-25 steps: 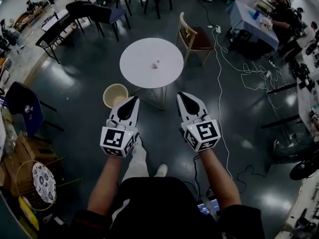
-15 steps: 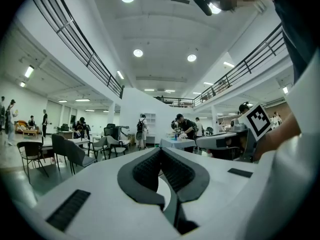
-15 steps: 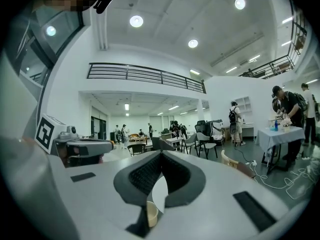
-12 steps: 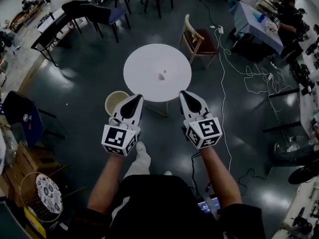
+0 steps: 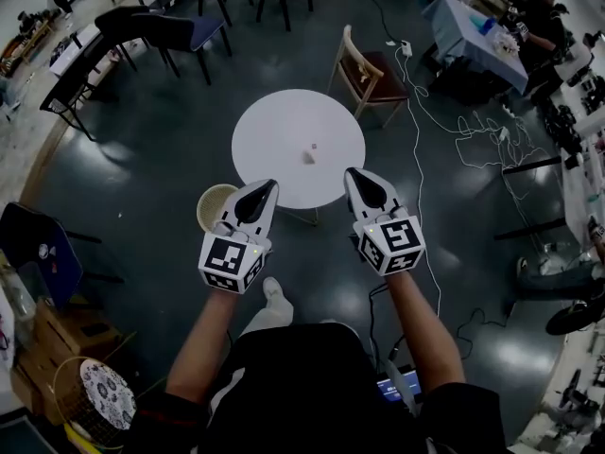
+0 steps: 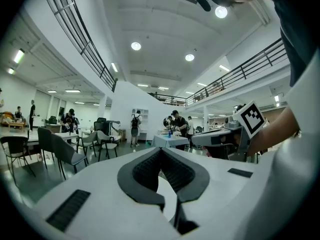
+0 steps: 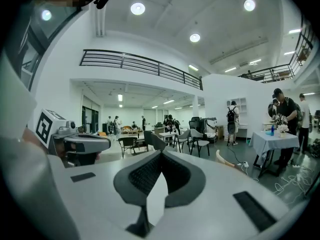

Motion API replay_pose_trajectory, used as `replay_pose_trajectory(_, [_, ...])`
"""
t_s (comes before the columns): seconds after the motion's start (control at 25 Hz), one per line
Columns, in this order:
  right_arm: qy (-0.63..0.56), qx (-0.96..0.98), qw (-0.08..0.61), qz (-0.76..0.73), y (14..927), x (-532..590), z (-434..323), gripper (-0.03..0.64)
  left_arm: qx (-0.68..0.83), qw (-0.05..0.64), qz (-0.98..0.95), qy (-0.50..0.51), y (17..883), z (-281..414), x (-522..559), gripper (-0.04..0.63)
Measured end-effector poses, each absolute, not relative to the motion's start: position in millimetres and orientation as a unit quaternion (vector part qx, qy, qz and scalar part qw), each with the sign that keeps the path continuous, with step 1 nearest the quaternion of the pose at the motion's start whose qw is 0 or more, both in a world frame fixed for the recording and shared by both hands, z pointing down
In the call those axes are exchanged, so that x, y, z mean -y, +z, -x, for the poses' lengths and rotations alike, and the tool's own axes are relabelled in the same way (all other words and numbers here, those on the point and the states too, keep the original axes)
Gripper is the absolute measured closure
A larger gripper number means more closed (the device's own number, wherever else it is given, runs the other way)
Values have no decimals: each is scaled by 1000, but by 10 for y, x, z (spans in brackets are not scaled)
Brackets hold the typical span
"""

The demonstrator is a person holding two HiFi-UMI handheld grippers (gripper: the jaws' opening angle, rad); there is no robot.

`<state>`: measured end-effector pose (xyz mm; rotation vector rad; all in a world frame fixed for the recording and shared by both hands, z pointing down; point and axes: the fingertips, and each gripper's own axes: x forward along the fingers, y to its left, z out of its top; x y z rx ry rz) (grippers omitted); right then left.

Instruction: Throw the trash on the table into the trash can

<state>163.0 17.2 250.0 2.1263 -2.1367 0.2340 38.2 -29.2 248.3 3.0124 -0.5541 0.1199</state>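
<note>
Nearer the table (image 5: 279, 126) now, left gripper (image 5: 266, 187) and right gripper (image 5: 353, 174) point forward.

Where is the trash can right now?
In the head view, the trash can sits on the floor beside the round white table, on its left, just ahead of the left gripper, which partly hides it.

An open lab hall: mezzanine railing (image 7: 140, 64) overhead, glossy dark floor (image 5: 142, 187) strewn with cables (image 5: 416, 149), scattered chairs (image 5: 369, 69), a round white desk (image 5: 298, 145), people (image 5: 534, 17) working at a cloth-covered desk (image 5: 468, 31).
</note>
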Motion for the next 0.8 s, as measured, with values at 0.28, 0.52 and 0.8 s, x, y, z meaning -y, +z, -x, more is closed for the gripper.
replay_pose_trajectory(0.28, [88, 689, 76, -716, 2686, 139, -1772, 598, 140, 51, -987, 63, 2761, -461, 592, 580])
replay_pose_trajectory(0.52, [100, 677, 64, -726, 2823, 234, -1986, 599, 110, 69, -988, 85, 3030, -711, 687, 580])
replay_pose_trajectory(0.8, [118, 689, 65, -712, 3132, 372, -2334, 598, 109, 78, -984, 121, 3400, -1124, 836, 580])
